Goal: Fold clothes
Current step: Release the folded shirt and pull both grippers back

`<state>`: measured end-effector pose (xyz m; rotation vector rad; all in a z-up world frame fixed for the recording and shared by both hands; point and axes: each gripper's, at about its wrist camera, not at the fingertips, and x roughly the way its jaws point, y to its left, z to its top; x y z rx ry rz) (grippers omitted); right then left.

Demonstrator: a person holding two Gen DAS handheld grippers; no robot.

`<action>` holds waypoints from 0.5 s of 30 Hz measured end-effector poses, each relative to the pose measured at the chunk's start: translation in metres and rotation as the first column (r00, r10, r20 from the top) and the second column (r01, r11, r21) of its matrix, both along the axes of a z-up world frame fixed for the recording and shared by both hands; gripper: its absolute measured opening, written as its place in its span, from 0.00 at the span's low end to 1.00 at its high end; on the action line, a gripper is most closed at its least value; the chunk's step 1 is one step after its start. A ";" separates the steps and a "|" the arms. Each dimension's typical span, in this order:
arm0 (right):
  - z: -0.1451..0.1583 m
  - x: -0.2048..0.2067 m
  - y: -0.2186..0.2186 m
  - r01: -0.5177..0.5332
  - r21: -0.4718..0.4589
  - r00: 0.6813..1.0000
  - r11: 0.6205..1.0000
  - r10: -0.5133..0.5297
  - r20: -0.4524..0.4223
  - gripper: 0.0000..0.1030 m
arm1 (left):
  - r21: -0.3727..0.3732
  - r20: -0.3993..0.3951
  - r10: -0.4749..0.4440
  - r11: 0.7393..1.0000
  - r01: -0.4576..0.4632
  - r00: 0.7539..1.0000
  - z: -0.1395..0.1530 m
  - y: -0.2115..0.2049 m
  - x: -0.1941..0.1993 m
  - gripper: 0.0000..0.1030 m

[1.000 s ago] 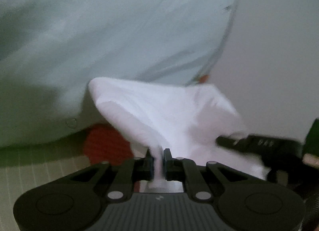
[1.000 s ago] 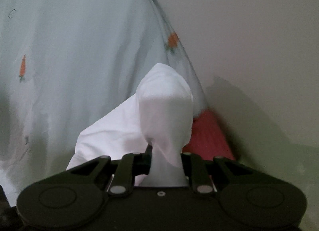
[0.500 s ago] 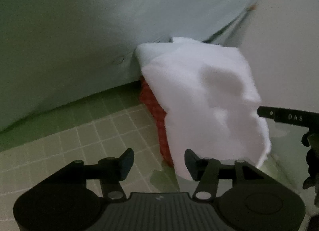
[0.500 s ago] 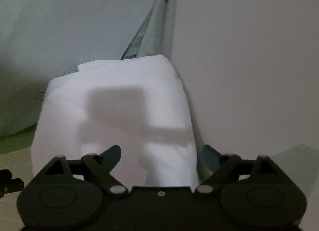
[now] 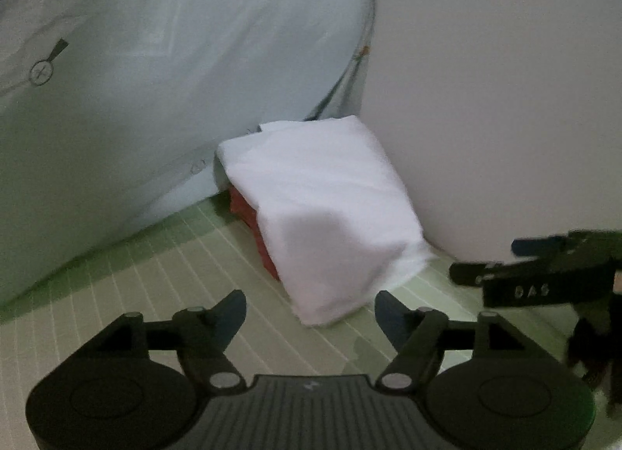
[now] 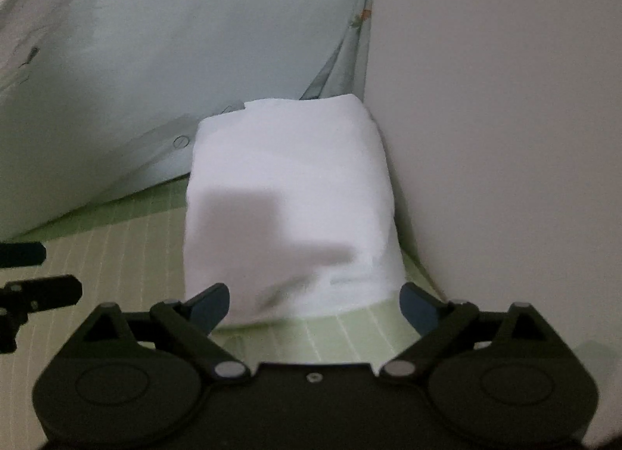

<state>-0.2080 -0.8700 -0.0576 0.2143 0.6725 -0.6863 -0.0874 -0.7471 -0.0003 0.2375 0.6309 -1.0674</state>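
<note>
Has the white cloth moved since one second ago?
Yes. The white cloth left both grippers' jaws and dropped onto the red stack by the wall.

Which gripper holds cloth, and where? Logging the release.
Neither. The left gripper and right gripper are opening with nothing between them; the white cloth lies free.

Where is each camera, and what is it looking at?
Left wrist: on the left gripper, jaws opening, empty; looks down at the white cloth on a red cloth; right gripper at right.
Right wrist: on the right gripper, jaws opening, empty; faces the cloth head-on.
Shared: cloth, green mat, wall.
</note>
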 end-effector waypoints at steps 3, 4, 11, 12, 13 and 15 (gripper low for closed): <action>-0.002 -0.023 0.020 0.010 0.027 1.000 1.000 -0.011 0.007 0.92 | 0.000 -0.027 -0.016 1.000 0.016 1.000 0.000 0.017 -0.014 0.84; -0.004 -0.027 0.023 0.018 0.031 1.000 0.999 -0.018 0.006 0.93 | 0.008 -0.012 -0.016 1.000 0.016 1.000 -0.001 0.021 -0.020 0.87; -0.018 -0.048 0.039 0.042 0.065 0.999 0.997 -0.043 0.013 0.92 | 0.020 0.042 -0.027 0.999 0.026 0.999 0.000 0.037 -0.049 0.92; -0.019 -0.050 0.041 0.046 0.066 0.999 0.997 -0.046 0.011 0.92 | 0.020 0.044 -0.025 1.000 0.024 0.999 0.000 0.039 -0.051 0.92; -0.020 -0.053 0.043 0.050 0.065 0.999 0.997 -0.051 0.010 0.92 | 0.019 0.049 -0.023 1.000 0.022 0.999 0.000 0.040 -0.054 0.92; -0.022 -0.058 0.045 0.059 0.068 0.998 0.996 -0.060 0.012 0.92 | 0.018 0.065 -0.010 1.000 0.009 0.998 0.002 0.042 -0.057 0.92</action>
